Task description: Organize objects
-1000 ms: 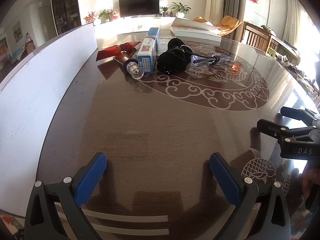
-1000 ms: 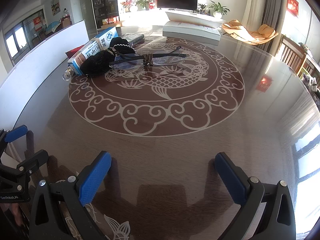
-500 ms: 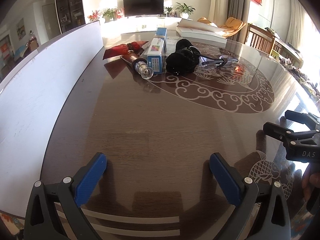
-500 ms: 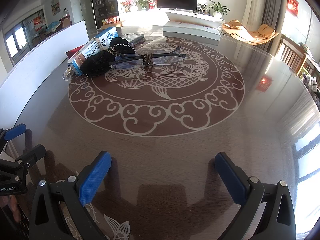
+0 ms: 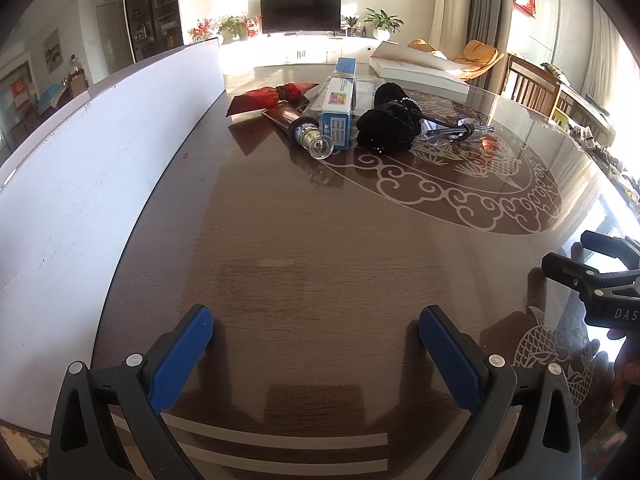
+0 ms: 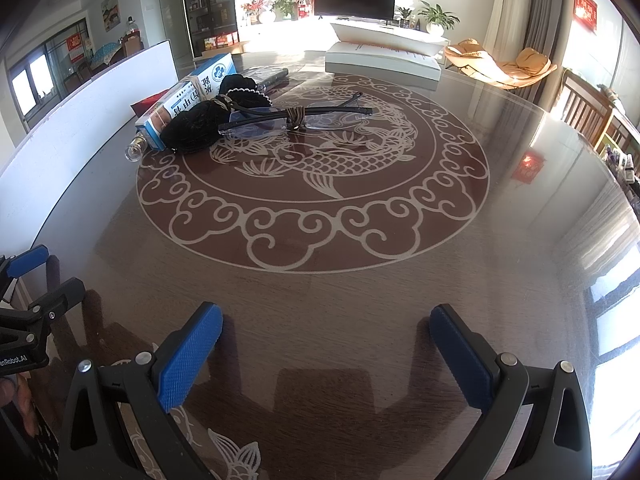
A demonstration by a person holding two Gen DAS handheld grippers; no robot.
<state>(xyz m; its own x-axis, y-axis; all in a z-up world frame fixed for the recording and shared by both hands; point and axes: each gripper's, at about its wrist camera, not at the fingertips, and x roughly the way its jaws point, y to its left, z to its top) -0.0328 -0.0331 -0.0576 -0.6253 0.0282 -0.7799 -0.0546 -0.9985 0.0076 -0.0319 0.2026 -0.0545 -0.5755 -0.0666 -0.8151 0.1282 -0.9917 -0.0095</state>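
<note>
A cluster of objects lies at the far left of the dark round table (image 5: 312, 240): a blue-and-white box (image 5: 338, 114), a tube with a clear cap (image 5: 304, 130), a red wrapper (image 5: 266, 96), a black fabric pouch (image 5: 390, 122) and a pair of glasses (image 6: 296, 116) tied with a cord. My left gripper (image 5: 316, 344) is open near the table's front edge, well short of the cluster, nothing between its blue pads. My right gripper (image 6: 326, 344) is also open and empty, over the front of the table, facing the fish medallion.
A long white board (image 5: 100, 152) stands along the table's left edge. A white book-like stack (image 6: 384, 60) lies at the far side of the table. Wooden chairs (image 5: 532, 88) stand to the right. The other gripper shows at each view's side edge.
The left gripper has swung slightly left, so the cluster now sits more to the right in its view and a little nearer. The right gripper has stayed still.
</note>
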